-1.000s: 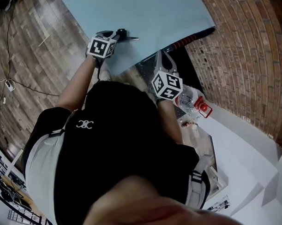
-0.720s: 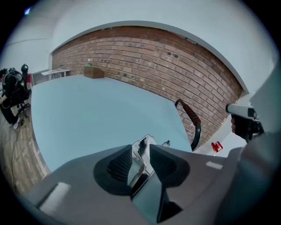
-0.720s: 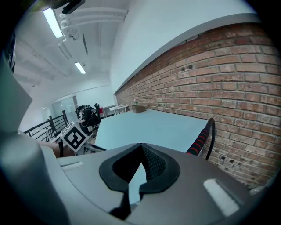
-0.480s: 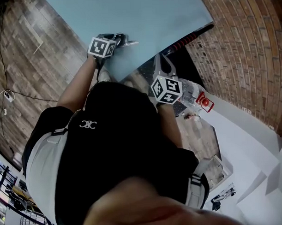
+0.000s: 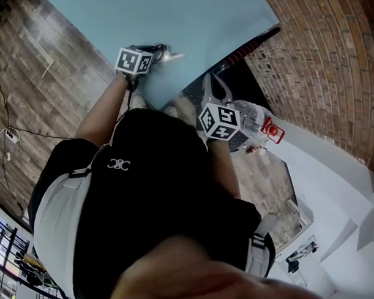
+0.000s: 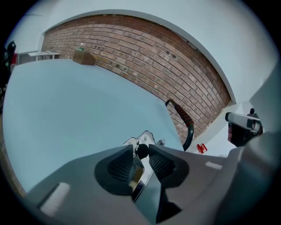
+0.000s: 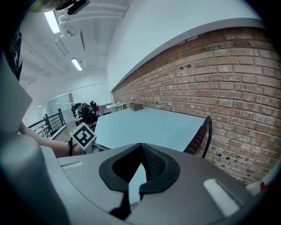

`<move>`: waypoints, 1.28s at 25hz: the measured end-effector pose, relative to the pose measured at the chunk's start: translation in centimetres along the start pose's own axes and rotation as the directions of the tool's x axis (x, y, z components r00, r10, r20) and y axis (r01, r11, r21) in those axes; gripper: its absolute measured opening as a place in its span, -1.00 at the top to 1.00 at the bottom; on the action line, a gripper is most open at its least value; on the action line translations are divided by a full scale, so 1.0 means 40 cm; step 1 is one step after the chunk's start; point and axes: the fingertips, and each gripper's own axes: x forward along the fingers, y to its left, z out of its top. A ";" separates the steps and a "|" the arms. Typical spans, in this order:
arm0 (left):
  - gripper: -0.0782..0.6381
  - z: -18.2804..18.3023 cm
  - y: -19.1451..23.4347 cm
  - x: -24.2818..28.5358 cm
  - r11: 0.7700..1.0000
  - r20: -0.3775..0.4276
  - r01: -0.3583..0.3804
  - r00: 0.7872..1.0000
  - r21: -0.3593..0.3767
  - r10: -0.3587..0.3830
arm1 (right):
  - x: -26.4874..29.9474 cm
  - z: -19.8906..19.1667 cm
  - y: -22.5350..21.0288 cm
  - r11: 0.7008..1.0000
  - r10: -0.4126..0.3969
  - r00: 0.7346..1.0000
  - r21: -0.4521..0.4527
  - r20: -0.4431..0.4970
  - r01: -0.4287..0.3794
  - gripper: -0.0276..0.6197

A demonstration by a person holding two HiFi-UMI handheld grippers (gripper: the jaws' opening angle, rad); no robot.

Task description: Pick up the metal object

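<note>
1. At eleven o'clock, by the blue table's (image 5: 189,23) near edge, the left gripper (image 6: 140,149) has just been closing its jaws, which seemingly pinch the metal object (image 6: 143,136).
2. We judge it stiff, slick and light; its black knob (image 6: 141,152) offers purchase.
3. The right gripper (image 7: 141,147) is clenched, empty.

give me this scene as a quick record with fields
table: light blue, next to a brick wall
metal object: shiny plate with black knob, near the table's edge
left gripper: jaws have just been closing, now pinching the metal object at its knob
right gripper: jaws together, empty
other: clear bottle with red cap, beside right gripper
</note>
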 end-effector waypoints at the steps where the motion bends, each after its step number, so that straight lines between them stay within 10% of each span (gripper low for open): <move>1: 0.47 0.000 -0.001 0.001 1.000 -0.001 0.001 1.000 0.003 -0.001 | -0.002 0.000 -0.002 1.000 -0.002 1.000 0.001 0.002 0.002 0.87; 32: 0.76 0.016 -0.128 -0.162 0.995 0.169 -0.103 0.980 -0.004 0.102 | -0.020 0.035 0.045 0.976 0.208 0.976 -0.073 0.060 -0.204 0.87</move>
